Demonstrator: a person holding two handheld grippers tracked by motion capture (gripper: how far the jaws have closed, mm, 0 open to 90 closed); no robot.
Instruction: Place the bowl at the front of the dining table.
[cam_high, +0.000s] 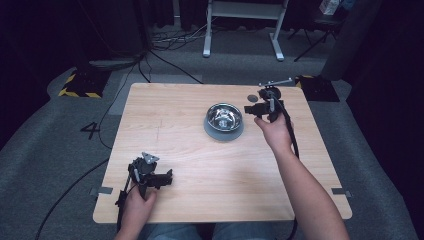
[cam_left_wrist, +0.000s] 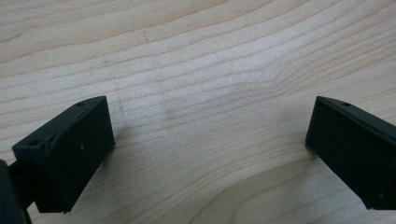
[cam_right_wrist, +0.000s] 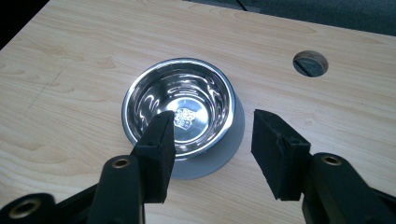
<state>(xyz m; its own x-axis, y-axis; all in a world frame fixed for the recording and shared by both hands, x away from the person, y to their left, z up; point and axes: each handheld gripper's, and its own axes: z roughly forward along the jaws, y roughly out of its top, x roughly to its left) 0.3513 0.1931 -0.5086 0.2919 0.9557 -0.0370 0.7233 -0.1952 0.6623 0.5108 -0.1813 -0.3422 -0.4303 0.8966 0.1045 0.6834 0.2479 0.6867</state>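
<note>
Right tool (cam_right_wrist: 212, 156) view: bowl (cam_right_wrist: 180, 105) interior.

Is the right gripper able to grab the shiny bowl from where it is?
Probably yes. The right gripper hangs open just beside the shiny bowl, not touching it, and nothing stands between them on the table.

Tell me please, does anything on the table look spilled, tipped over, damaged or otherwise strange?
Nothing stands out. The steel bowl stands upright on its grey base and looks empty and undented. The table shows only faint pencil-like marks and a round cable hole. The right gripper hangs open above the bowl's rim.
</note>
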